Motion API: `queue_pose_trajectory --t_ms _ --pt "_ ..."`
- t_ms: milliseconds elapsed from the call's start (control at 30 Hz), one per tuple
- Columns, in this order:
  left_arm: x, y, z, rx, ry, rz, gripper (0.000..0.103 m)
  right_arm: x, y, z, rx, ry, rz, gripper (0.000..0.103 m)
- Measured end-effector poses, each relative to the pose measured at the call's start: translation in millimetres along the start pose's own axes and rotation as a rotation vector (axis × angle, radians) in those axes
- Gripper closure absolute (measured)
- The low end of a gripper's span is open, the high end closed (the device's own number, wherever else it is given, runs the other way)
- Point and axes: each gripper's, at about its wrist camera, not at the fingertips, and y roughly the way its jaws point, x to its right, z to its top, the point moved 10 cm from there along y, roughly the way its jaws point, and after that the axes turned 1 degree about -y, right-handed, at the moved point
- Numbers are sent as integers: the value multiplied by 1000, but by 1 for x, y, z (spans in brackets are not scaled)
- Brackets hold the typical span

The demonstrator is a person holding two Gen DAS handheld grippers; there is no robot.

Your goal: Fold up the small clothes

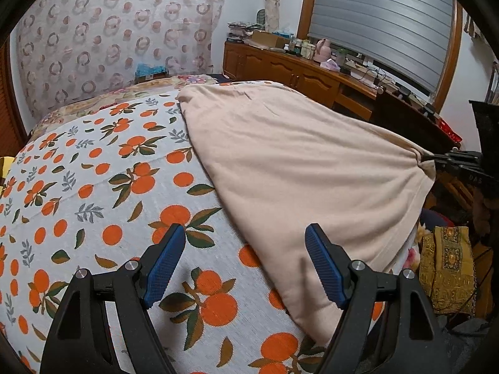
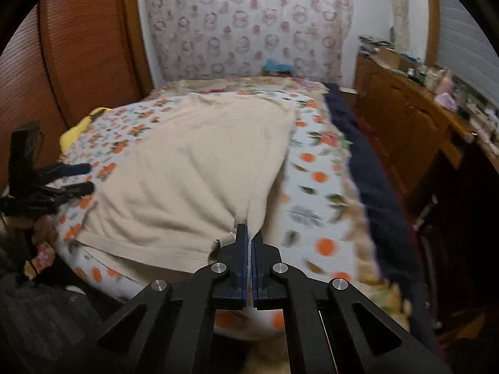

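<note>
In the left wrist view, a beige garment is seen spread on a bed covered with an orange-print sheet, its near hem running toward the bed's edge. The left claw is held wide open above the sheet, with nothing between its blue pads; the garment's lower edge lies just beside the right-hand pad. At the far right of this view, one corner of the garment is drawn into a point by the right claw. In the right wrist view, the right claw is shown fully closed, a pinch of the garment caught at its tips, and the left claw is seen open at the garment's other side, apart from the cloth. The step in hand is judged to be the taking of the two near corners before a first fold; one corner is secured, the other is not yet gripped. Next, the left claw would need to be lowered onto the near hem and closed, so that both corners can be lifted together.
</note>
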Motion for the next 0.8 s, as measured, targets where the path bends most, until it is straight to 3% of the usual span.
queue_pose_trajectory --t_ms 167,300,433,800 --pt "6 1 -3 -11 11 -5 23 18 6 -12 -47 32 -33 97" --pt "9 1 -5 -17 16 -4 23 14 11 -8 -32 43 -18 72" --pt "10 2 -8 -25 15 -6 23 5 26 -9 -33 43 -21 59" --pt "13 10 -16 -60 25 -8 23 14 49 -17 -79 58 -29 52"
